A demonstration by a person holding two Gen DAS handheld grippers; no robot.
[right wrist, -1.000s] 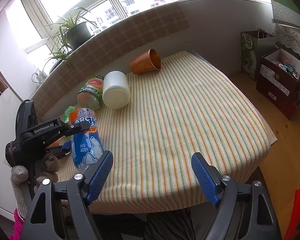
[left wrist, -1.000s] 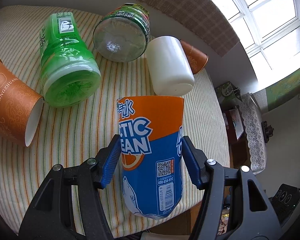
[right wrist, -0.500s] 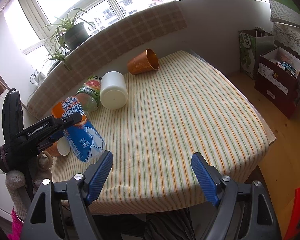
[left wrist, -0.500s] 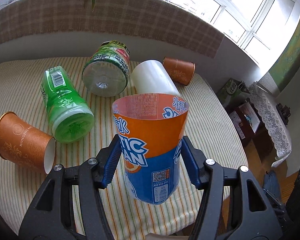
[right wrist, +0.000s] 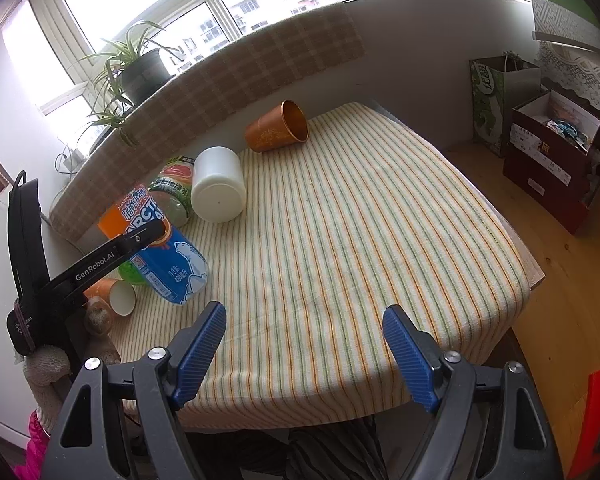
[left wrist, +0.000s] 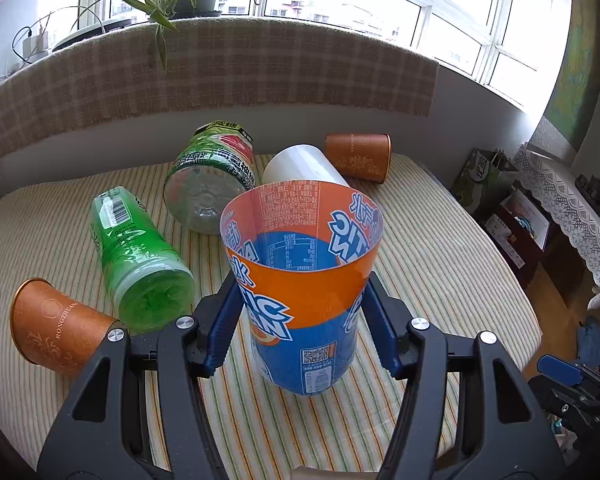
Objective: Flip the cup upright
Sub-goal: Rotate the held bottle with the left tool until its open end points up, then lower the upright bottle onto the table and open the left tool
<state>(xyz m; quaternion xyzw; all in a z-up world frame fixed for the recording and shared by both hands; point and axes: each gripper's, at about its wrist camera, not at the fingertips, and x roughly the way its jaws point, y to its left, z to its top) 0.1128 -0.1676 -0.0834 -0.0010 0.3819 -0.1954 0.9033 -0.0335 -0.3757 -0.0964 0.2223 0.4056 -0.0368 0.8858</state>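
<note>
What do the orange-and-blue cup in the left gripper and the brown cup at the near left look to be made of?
The orange-and-blue cup, clamped in the left gripper, looks like thin clear plastic under a glossy printed label: the lettering shows reversed through its far wall. The brown cup, lying on its side on the striped cloth, looks like matte paper: it has a rolled rim and a white lining in the right wrist view.

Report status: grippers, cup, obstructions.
Left gripper shut on the blue cup, mouth up, still tilted. Right gripper open, holding nothing, near the table edge. Green cup lying close on the left.
</note>
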